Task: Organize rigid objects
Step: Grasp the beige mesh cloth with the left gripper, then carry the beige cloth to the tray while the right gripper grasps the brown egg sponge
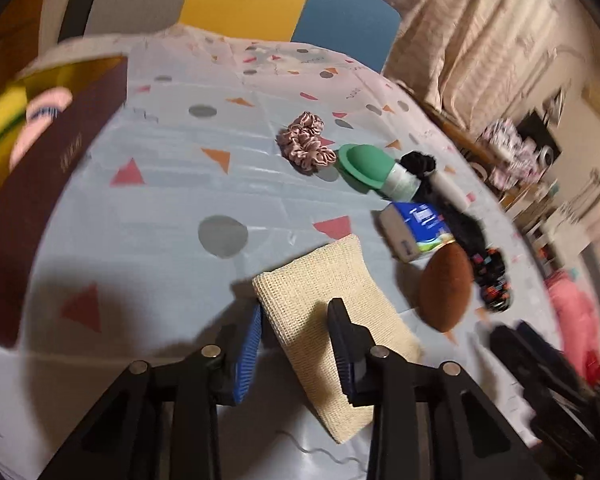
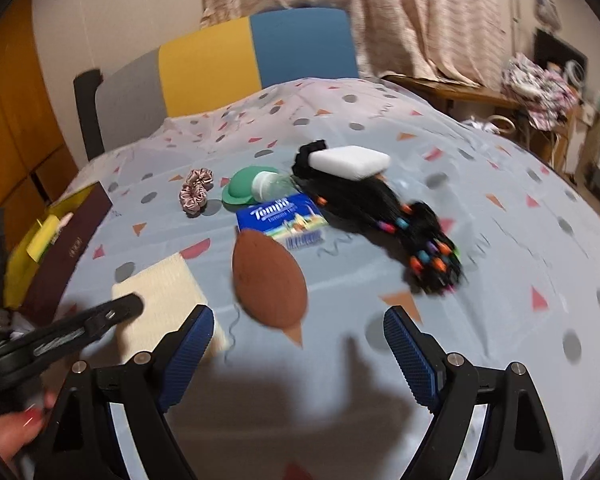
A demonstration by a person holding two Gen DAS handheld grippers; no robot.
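My left gripper (image 1: 296, 312) is shut on a cream mesh sponge (image 1: 324, 300), its pads on both edges; the sponge also shows in the right wrist view (image 2: 160, 296) with the left gripper (image 2: 112, 312) over it. My right gripper (image 2: 298, 320) is open and empty above the cloth, just short of a brown oval pad (image 2: 270, 280). Behind lie a blue Tempo tissue pack (image 2: 282, 220), a green-capped bottle (image 2: 256, 188), a white block (image 2: 350, 162) on black beaded braids (image 2: 400, 224), and a pink scrunchie (image 2: 196, 192).
A dark red box (image 1: 40, 200) with yellow and pink items inside stands at the left table edge. The table wears a pale patterned cloth (image 2: 500, 240). A yellow and blue chair back (image 2: 256, 48) is behind; clutter sits at the right.
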